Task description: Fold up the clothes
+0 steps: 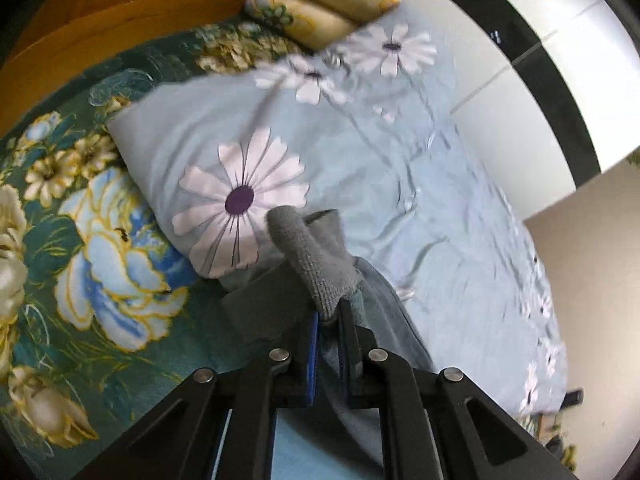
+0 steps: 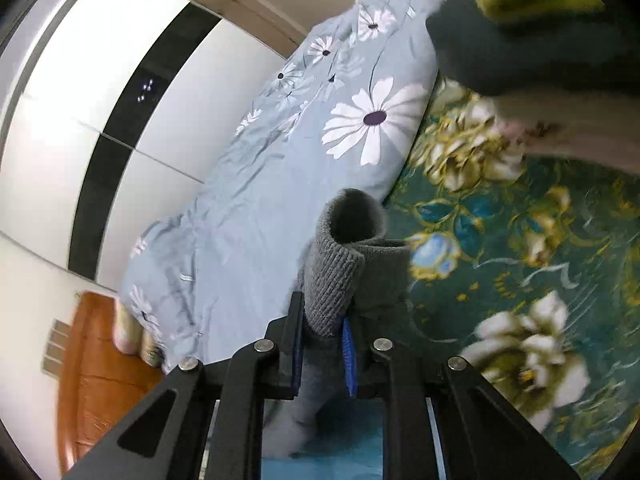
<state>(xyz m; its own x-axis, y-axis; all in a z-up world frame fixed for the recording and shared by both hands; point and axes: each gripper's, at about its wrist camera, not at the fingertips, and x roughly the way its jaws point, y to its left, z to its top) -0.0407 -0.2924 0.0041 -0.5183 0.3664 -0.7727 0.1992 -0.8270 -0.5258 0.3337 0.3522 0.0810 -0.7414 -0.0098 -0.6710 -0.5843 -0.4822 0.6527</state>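
Left wrist view: the left gripper (image 1: 329,320) has its jaws clenched on a bunch of the grey knitted garment (image 1: 316,264); a ribbed end stands up out of the jaws, and more of the grey cloth hangs below and behind, over the bed; no crease or flat panel shows, so the folding looks barely begun, the garment being lifted rather than laid out; spreading, folding and setting down all appear to be left. Beneath lies the teal floral blanket (image 1: 80,240); just beyond the garment sits the light blue daisy-print duvet (image 1: 400,184), bulky and rumpled, taking up much of the bed; two rolled yellowish pillows (image 1: 320,4) lie at the far end by the wooden headboard (image 1: 100,12); the white wardrobe (image 1: 540,92) stands alongside.

Right wrist view: the right gripper (image 2: 322,332) is likewise closed on the grey knitted garment (image 2: 344,272), here a ribbed, turned-over tube, possibly a cuff or collar, I cannot tell which; the rest drops below the jaws. The daisy-print duvet (image 2: 280,160) crowds one side, so the open stretch of teal floral blanket (image 2: 520,248) looks the likelier place to lay it flat; a person's dark-sleeved arm (image 2: 500,52) reaches in at the top corner.
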